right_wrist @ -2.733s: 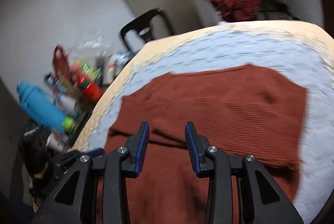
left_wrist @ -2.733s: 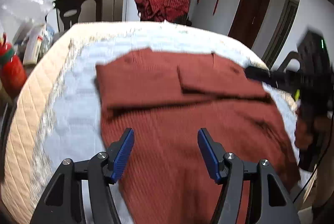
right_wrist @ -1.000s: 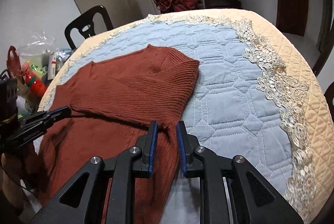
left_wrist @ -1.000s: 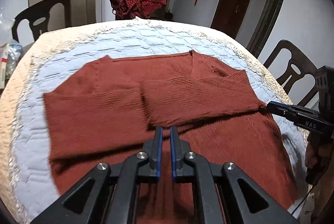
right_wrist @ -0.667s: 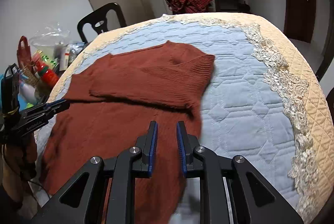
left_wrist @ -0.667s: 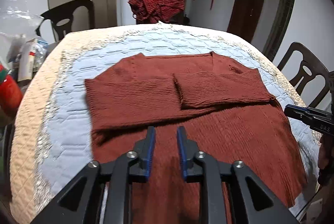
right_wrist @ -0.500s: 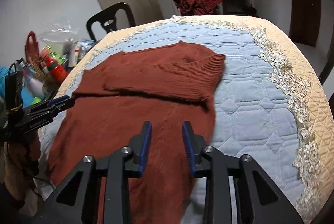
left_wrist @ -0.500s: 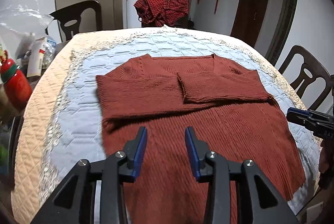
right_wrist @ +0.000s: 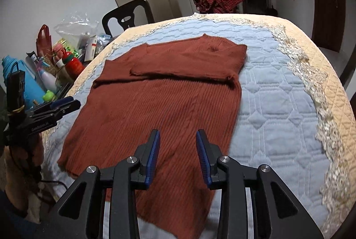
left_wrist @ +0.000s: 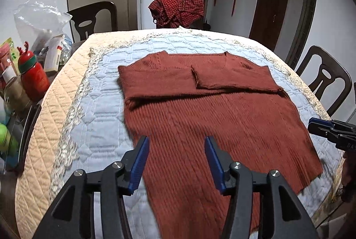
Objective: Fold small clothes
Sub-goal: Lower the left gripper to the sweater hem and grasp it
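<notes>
Rust-brown ribbed knit sweater [left_wrist: 213,118] lies flat on your round table's quilted pale-blue cloth [left_wrist: 100,110], whose lace trim and cream border [right_wrist: 329,92] ring the edge. Both sleeves are folded in across the chest, one over the other, so the upper part forms a straight band below the V-neck; the body and hem stretch toward you, the hem reaching the near edge of the table.

Your left gripper [left_wrist: 175,158] hovers over the hem's left part, pointing steeply down. Its blue-padded jaws are opening, with only air between the pads; the knit shows beneath them, not pinched. Your right gripper [right_wrist: 178,156] hangs over the hem's right part, its jaws opening too, narrower than the left pair, and nothing caught between them either. In each wrist view the other gripper pokes in from the side, level with the sweater's edge, and part of your hand [right_wrist: 20,163] shows below it in the right wrist view.

A red checked cloth [left_wrist: 178,7] is draped over a chair at the far side. Dark wooden chairs [left_wrist: 324,78] stand around the table. To the left sits a cluttered heap: a red bottle with a green band [left_wrist: 33,76], a clear plastic bag [left_wrist: 37,18], a blue bottle [right_wrist: 24,81].
</notes>
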